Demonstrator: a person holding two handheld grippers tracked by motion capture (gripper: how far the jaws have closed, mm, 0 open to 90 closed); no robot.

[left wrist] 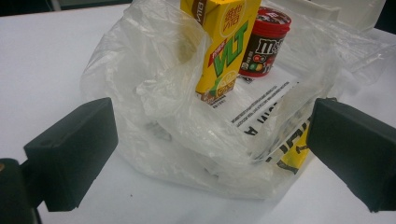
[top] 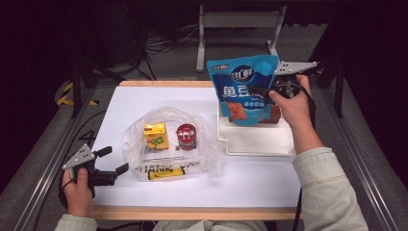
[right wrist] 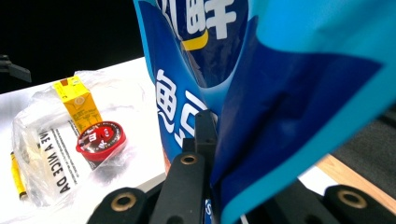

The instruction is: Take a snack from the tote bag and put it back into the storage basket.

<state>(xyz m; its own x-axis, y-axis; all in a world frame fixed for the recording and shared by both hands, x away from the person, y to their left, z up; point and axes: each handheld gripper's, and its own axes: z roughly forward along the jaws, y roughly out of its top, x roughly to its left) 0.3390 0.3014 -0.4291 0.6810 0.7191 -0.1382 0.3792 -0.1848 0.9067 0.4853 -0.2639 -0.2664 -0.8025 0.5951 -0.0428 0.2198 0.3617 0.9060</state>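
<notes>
**Blue snack pouch held above the white tray**

The right gripper (top: 262, 91) has its jaws clamped narrow on the side edge of a blue snack pouch (top: 243, 89), which hangs upright over the far end of a white tray (top: 260, 142) at the right of the worktop (top: 250, 183). In the right gripper view the pouch (right wrist: 280, 93) sits pinched between the black jaws, its blue face rising close in front of the camera. In the high view the pouch's lower edge hangs just in front of something brown in the tray, too hidden to name.

The left gripper (top: 115, 160) rests near the front left edge of the worktop, jaws wide and holding nothing, pointed at a clear plastic bag (top: 139, 144). In the left gripper view the bag (left wrist: 154, 140) lies crumpled between and beyond the two jaws, not pressed by either.

Inside the bag a yellow drink carton (top: 156, 136) stands upright, with a small red-lidded candy tub (top: 186, 136) just beside it on its right. Both stand on the bag's printed panel. The bag lies well apart from the tray.
</notes>
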